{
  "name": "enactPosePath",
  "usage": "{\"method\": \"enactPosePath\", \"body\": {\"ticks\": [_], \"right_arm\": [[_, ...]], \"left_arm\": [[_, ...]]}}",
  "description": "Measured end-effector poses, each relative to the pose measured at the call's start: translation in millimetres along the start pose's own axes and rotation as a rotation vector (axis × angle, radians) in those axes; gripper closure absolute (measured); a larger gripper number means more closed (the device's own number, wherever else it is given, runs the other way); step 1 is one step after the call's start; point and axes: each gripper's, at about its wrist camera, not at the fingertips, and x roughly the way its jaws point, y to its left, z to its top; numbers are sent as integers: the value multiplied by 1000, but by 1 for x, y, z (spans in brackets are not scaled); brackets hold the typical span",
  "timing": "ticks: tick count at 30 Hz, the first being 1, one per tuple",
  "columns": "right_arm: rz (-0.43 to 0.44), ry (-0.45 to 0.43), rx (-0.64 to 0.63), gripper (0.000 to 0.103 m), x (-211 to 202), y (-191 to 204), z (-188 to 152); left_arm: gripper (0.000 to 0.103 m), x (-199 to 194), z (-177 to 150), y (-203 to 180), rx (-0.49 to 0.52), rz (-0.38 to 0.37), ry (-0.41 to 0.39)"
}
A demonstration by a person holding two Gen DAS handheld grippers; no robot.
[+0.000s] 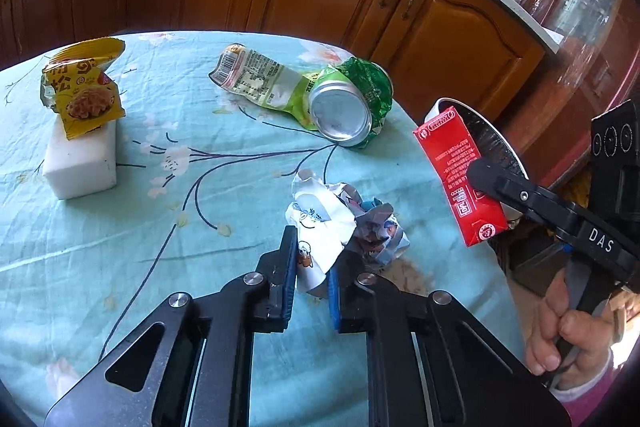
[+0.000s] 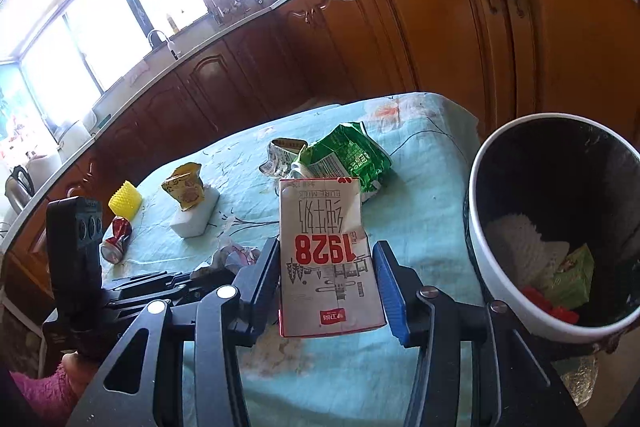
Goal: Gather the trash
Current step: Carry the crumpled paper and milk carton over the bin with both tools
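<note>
My left gripper [image 1: 316, 251] is shut on a crumpled white printed wrapper [image 1: 320, 223] that lies on the turquoise floral tablecloth [image 1: 160, 227]. My right gripper [image 2: 326, 251] is shut on a red and white milk carton [image 2: 324, 267], lifted clear of the table. In the left wrist view the carton [image 1: 460, 171] hangs beside the white-rimmed bin [image 1: 436, 107] at the table's right edge. The bin [image 2: 476, 227] holds white paper, a green packet and something red.
A crushed green can [image 1: 344, 107] and a green-white wrapper [image 1: 256, 79] lie at the far side. A yellow snack packet [image 1: 84, 95] sits on a white foam block [image 1: 80, 163]. A crushed red can [image 2: 116, 239] and a yellow ribbed object [image 2: 125, 205] lie far left. Wooden cabinets stand behind.
</note>
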Motion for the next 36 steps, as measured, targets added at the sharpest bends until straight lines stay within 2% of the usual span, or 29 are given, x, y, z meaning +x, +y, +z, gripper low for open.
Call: {"method": "enactPosePath", "body": {"ticks": [6, 16, 26, 36], "right_arm": [[-10, -20, 69, 55, -17, -7, -18], [-63, -87, 129, 56, -60, -29, -30], [-105, -146, 183, 56, -93, -57, -32], [-141, -178, 212, 56, -105, -77, -26]], "left_arm": [[93, -16, -11, -11, 13, -22, -19], [93, -23, -6, -48, 65, -69, -44], [93, -15, 1, -88, 129, -105, -45], [93, -10, 16, -115, 168, -122, -56]]}}
